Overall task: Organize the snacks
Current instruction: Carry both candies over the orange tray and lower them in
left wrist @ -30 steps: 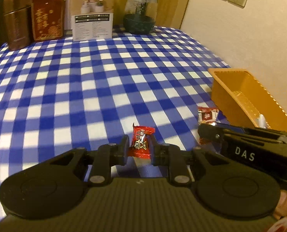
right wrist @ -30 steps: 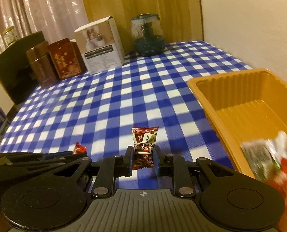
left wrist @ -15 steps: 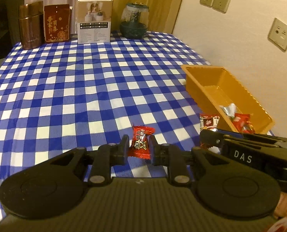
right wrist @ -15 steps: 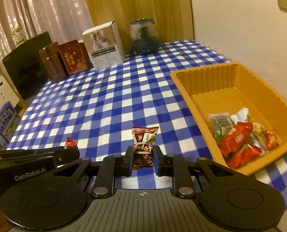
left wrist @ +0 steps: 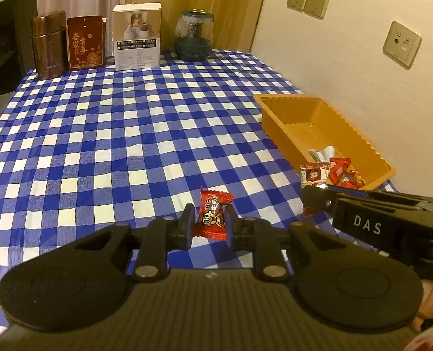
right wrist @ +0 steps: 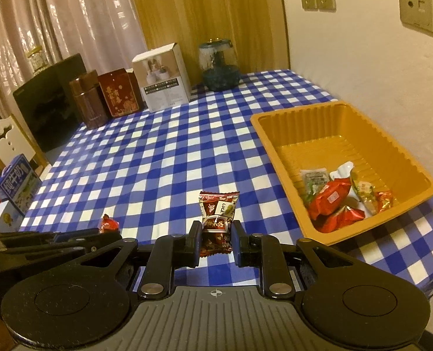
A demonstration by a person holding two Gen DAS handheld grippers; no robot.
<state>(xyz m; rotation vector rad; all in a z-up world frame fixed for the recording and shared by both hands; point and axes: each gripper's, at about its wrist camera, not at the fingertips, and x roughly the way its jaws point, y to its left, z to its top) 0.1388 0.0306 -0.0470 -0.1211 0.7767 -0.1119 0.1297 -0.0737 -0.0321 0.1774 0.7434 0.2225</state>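
Both my hand-held grippers have risen since a second ago, so more of the table (left wrist: 128, 134) shows. My left hand-held gripper (left wrist: 208, 223) pinches a red candy (left wrist: 212, 215); my right (right wrist: 215, 241) clamps a brown candy (right wrist: 218, 219). Beyond, right, the tray (right wrist: 327, 122) holds snacks (right wrist: 333, 201).

Both wrist cams sit just behind their jaws, raised over the worktop (left wrist: 114, 134), facing fwd toward the far boxes. Left cam has the orange tray (left wrist: 278, 117) off to its right; right cam is nearer it. Shared: checked cloth, tray, white box (right wrist: 164, 79), wall sockets (left wrist: 307, 0).
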